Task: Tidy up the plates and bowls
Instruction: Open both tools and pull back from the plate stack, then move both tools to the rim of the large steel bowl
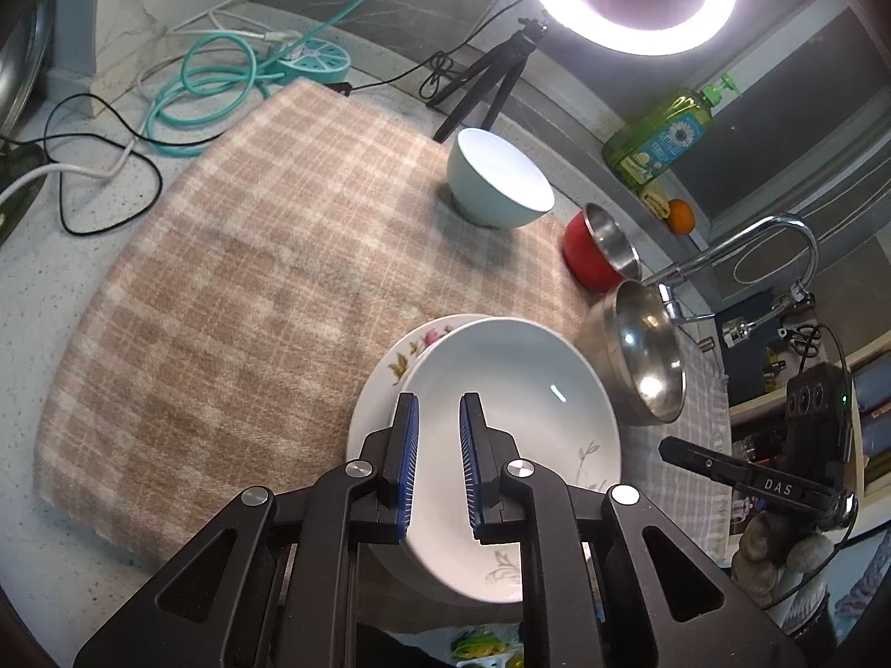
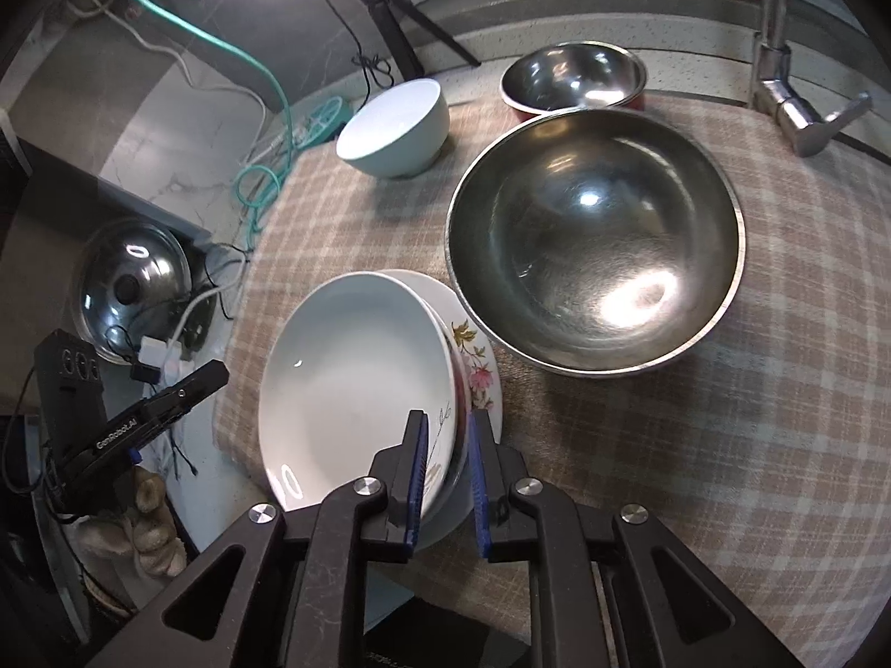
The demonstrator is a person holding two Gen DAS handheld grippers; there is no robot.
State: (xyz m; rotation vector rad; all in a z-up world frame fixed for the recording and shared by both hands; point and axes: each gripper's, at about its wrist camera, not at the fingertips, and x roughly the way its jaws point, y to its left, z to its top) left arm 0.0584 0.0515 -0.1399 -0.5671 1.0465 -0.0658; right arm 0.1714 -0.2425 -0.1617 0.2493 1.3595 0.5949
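Plates: the white plate lies on the flowered plate at the near edge of the checked cloth. It is pushed toward 9 o'clock, so the floral rim shows only on the 3 o'clock side.
Bowls: seen from the right wrist, the large steel bowl is at 2 o'clock of the stack, just beside the flowered rim. The red-sided steel bowl is behind it at 12 o'clock. The pale blue bowl stands apart at 12 o'clock of the plates.
Left gripper: all but closed with only a slim gap, and holding nothing. It hangs over the plate's near-left rim.
Right gripper: jaws a little apart. In its own view the plate rims line up between them, but the left wrist view shows its tip clear of the stack, so I judge it empty.
Step in hand: the plates look stacked and the bowls are still loose.
Doing it well: nudge the white plate toward 3 o'clock until it is centred. Then pinch the red-sided bowl by its rim, lift it straight up and lower it into the large bowl, so that steel does not clang on the plate rim nearby.
Risk: the stack sits close to the edge of the bench.
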